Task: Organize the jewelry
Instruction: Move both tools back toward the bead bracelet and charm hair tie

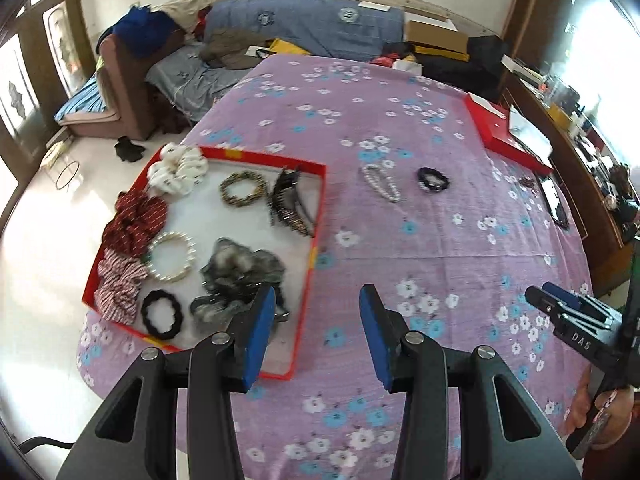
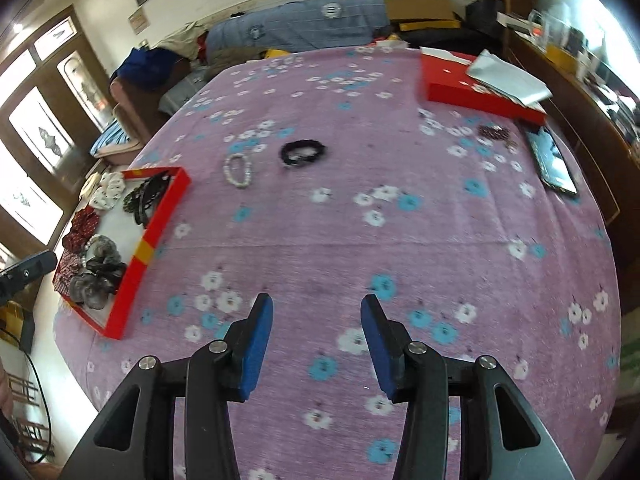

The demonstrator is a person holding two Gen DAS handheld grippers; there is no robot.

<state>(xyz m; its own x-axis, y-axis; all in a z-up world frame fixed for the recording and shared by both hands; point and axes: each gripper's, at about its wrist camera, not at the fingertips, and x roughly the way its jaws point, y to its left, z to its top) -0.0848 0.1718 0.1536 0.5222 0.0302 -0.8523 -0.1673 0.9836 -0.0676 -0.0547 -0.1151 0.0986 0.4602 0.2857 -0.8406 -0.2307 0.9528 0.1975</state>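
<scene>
Beyond right tool (image 2: pixel 317 344), black bracelet (image 2: pixel 303 153)

I'm working in a lived-in home, a sitting room by the look of it. My counter (image 1: pixel 400 240) wears a purple floral cloth (image 2: pixel 360 240); behind it a sofa (image 1: pixel 304 28) is heaped with clothes (image 1: pixel 228 46), wooden glazed doors (image 2: pixel 52 120) stand to one side, and a cluttered wooden sideboard (image 1: pixel 580 152) lines the wall.

Matt woven tablecloth (image 2: pixel 360 240), glossy pearl bracelet (image 1: pixel 172 256)
</scene>
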